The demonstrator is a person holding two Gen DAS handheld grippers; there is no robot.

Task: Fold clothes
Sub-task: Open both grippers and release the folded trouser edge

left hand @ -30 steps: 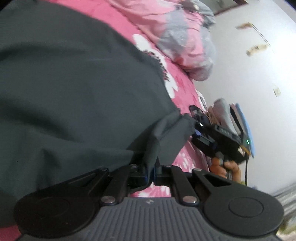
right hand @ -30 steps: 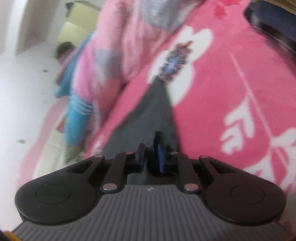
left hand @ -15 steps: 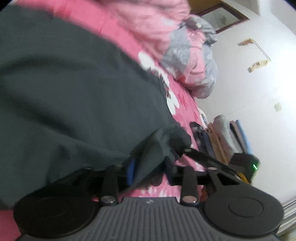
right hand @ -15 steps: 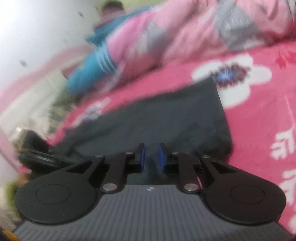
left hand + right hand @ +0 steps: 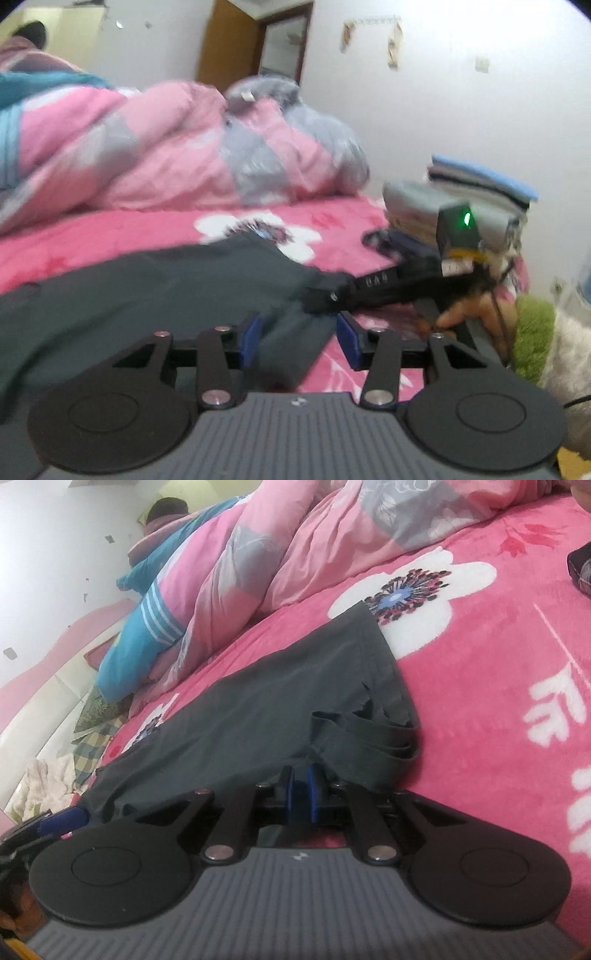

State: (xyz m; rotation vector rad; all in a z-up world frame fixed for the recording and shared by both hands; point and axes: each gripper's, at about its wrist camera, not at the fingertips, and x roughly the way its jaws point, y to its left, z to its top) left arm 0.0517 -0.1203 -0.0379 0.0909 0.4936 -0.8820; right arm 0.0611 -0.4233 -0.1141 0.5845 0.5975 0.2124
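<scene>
Folding the dark grey garment [image 5: 280, 686], spread on the pink floral bedspread [image 5: 498, 686] toward its near edge, goes best if the right gripper [image 5: 300, 788], nearly closed at the bunched hem, pinches every layer while the left gripper [image 5: 301, 341], half open around loose cloth, regrips

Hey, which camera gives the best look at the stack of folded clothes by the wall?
The left wrist view. The stack of folded clothes sits at the bed's far corner, its blue and grey layers in view, though blurred and partly hidden behind the right claw. The right wrist view does not show it.
</scene>
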